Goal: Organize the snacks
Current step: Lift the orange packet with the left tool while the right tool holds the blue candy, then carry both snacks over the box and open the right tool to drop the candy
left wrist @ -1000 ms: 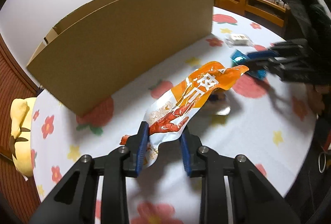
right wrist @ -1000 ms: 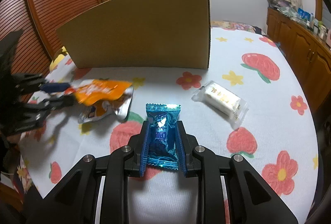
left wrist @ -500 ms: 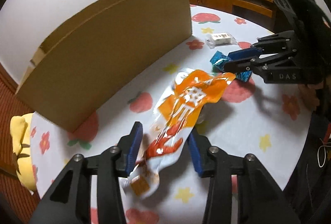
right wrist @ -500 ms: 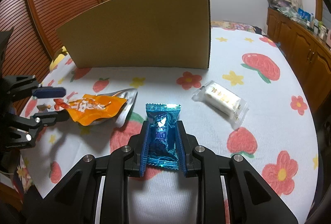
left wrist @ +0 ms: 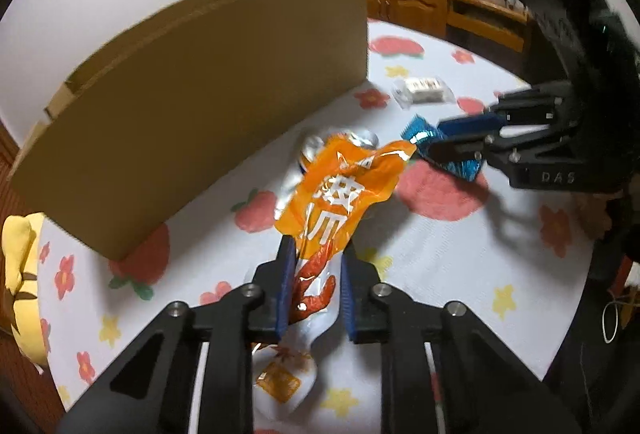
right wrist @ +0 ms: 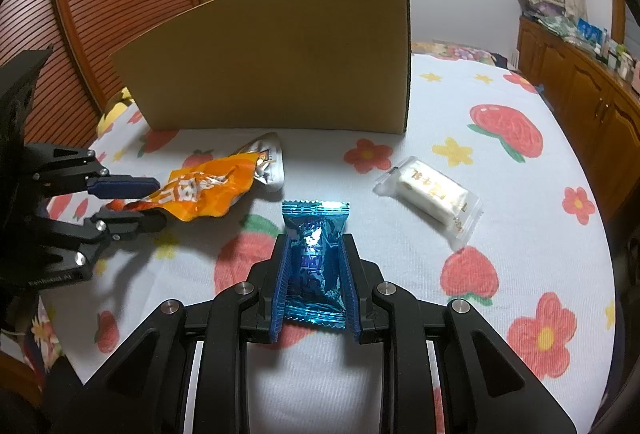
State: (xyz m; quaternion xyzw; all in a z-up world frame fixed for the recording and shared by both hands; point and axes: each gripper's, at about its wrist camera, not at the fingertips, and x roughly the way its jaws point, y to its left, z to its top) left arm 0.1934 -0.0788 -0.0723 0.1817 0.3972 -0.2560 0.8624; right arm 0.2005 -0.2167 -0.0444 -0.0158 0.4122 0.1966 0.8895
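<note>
An orange and silver snack bag point(left wrist: 340, 193) lies lengthwise between the fingers of my left gripper point(left wrist: 316, 244), whose jaws are closing; the pads pinch its lower red-printed part, and its orange end stands off the cloth. In the right wrist view the same orange bag point(right wrist: 204, 193) sticks out of the left gripper point(right wrist: 159, 201) at the left. My right gripper point(right wrist: 315, 238) is shut on a blue foil snack packet point(right wrist: 314, 258) just above the table. From the left wrist view, the right gripper point(left wrist: 444, 139) holds that blue packet point(left wrist: 420, 131) beside the orange bag's tip.
A tall open cardboard box point(right wrist: 280, 57) stands behind the snacks. A white wrapped snack point(right wrist: 432, 193) lies to the right on the flower-and-strawberry tablecloth point(right wrist: 480, 137). A yellow plush point(left wrist: 20, 274) sits at the table's left edge. A cluttered wooden sideboard point(right wrist: 580, 73) lines the right wall.
The left jaws spread wide around the orange bag, then closed on it again, now gripping it further along its length. The right gripper and blue packet have not moved.
</note>
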